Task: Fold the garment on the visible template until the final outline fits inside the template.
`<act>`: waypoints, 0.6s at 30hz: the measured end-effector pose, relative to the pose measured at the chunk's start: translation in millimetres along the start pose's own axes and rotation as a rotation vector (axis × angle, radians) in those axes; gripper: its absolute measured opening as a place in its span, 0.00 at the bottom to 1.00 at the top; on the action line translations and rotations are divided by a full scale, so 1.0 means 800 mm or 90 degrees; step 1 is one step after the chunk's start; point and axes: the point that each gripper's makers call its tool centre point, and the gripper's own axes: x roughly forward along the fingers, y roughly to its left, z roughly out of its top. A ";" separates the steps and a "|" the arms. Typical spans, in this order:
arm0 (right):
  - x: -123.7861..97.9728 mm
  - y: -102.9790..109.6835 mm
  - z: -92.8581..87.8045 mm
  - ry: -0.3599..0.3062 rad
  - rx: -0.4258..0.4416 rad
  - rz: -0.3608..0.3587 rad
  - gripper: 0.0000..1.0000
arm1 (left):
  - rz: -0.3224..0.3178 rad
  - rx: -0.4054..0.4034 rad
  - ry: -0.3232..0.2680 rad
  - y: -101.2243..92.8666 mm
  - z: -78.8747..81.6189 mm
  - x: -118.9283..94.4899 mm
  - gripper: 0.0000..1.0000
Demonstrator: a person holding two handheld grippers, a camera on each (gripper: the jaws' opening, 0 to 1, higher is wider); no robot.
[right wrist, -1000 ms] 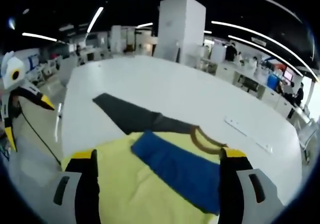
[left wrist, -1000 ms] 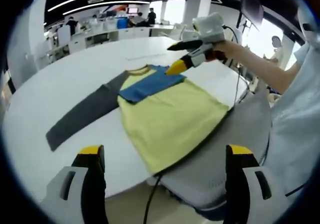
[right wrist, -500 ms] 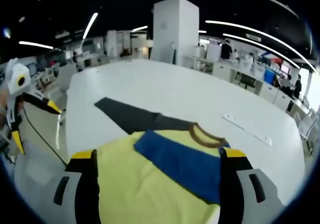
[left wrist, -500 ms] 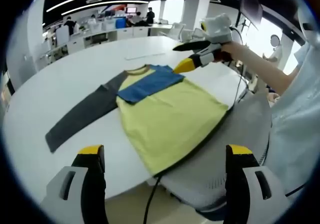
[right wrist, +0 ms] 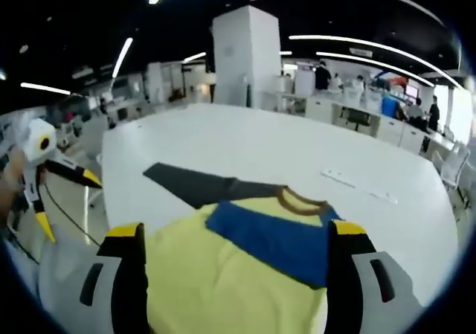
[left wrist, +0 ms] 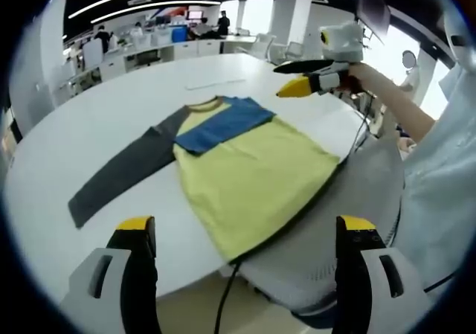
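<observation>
Where cable (left wrist: pixel 225 298) hangs: grey chair (left wrist: pixel 336 222).

A long-sleeved garment (left wrist: pixel 249 174) is laid flat on the white surface (left wrist: pixel 89 133). The body is pale yellow, with a brown-trimmed neckline (right wrist: pixel 301 200). One sleeve, blue (left wrist: pixel 219 122), is folded inward across the upper chest. The other sleeve, dark grey (left wrist: pixel 123 170), is stretched out straight, away from the body. The hem is draped over the surface edge onto a grey chair back (left wrist: pixel 349 222). No template outline can be made out on the surface.
</observation>
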 end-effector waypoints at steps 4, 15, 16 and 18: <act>-0.008 -0.005 -0.004 0.019 -0.031 -0.013 1.00 | -0.002 0.007 0.002 0.000 0.001 0.001 0.98; -0.028 0.007 -0.009 0.030 -0.061 -0.002 1.00 | -0.010 0.014 0.002 -0.001 0.003 0.005 0.98; -0.029 0.008 -0.009 0.029 -0.058 -0.001 1.00 | -0.010 0.014 0.002 -0.001 0.004 0.005 0.98; -0.034 0.010 -0.010 0.029 -0.059 0.002 1.00 | -0.009 0.014 0.001 0.000 0.004 0.005 0.98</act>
